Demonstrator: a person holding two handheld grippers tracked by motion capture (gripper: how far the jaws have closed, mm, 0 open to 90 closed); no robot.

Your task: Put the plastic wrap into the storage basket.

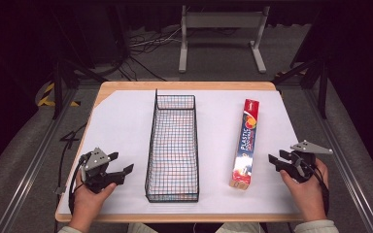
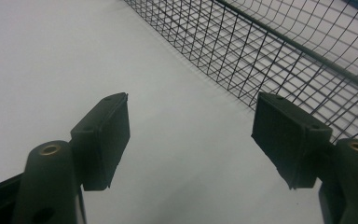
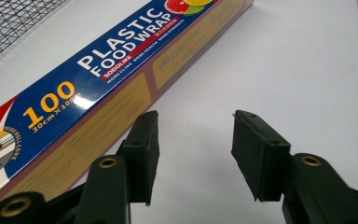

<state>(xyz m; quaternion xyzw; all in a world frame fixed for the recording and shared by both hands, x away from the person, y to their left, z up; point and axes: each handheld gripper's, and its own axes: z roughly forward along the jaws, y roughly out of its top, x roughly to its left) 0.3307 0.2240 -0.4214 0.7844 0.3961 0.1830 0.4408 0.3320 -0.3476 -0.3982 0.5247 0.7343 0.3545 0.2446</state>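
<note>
A long black wire basket stands lengthwise in the middle of the white table cover, empty. To its right lies a long plastic food wrap box, blue and red on top. My left gripper rests open near the front left, just left of the basket, with bare white surface between its pads. My right gripper rests open at the front right, a short way right of the box. In the right gripper view the box lies just left of the left jaw, apart from it.
The white sheet covers a wooden table whose edge shows at the back. Beyond it stand a grey metal stand and cables on the floor. Metal rails run along both sides of the table.
</note>
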